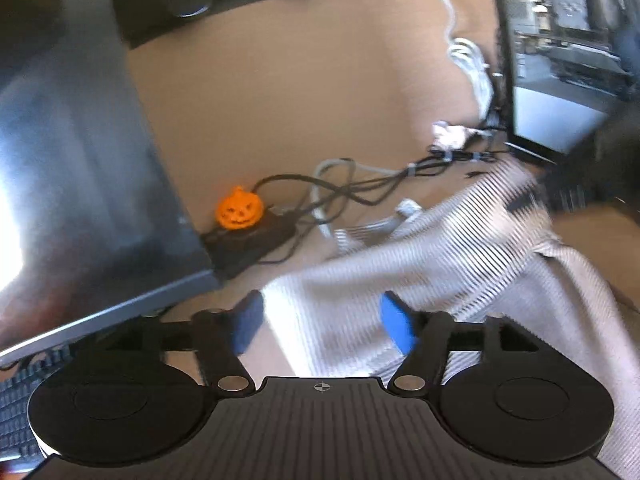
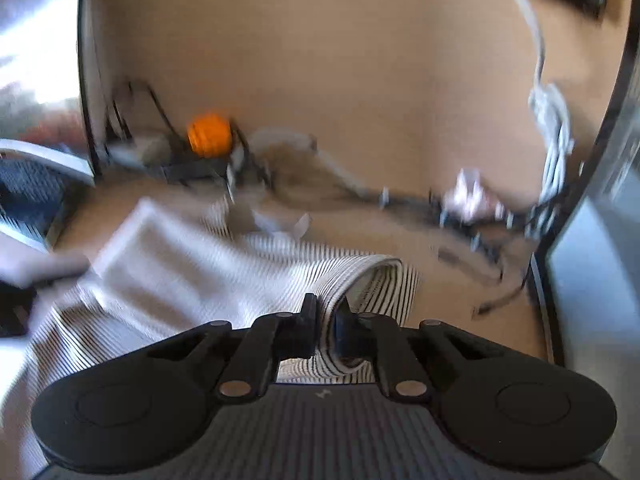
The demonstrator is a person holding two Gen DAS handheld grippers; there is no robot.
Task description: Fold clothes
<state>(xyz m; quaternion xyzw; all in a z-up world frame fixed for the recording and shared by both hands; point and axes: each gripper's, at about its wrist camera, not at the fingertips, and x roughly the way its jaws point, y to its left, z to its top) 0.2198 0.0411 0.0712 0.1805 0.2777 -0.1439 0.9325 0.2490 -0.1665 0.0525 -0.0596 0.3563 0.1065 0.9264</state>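
Note:
A white garment with thin dark stripes [image 1: 440, 240] lies spread on the tan desk [image 1: 300, 100], blurred by motion. My left gripper [image 1: 322, 322] is open above its near edge. The blue pads [image 1: 396, 328] stand wide apart, with cloth beneath and between them but nothing pressed. In the right wrist view the garment [image 2: 200, 264] has a rolled fold at its right edge. My right gripper [image 2: 328, 320] is shut on that fold, and striped cloth bulges out between the black fingers [image 2: 310, 316].
An orange pumpkin figure [image 1: 239, 209] sits on a black box among tangled cables [image 1: 360, 184] behind the garment. A dark screen [image 1: 80, 160] and a keyboard [image 1: 16, 400] stand at the left. Another screen [image 1: 560, 80] and a white cable [image 1: 472, 68] are at the right.

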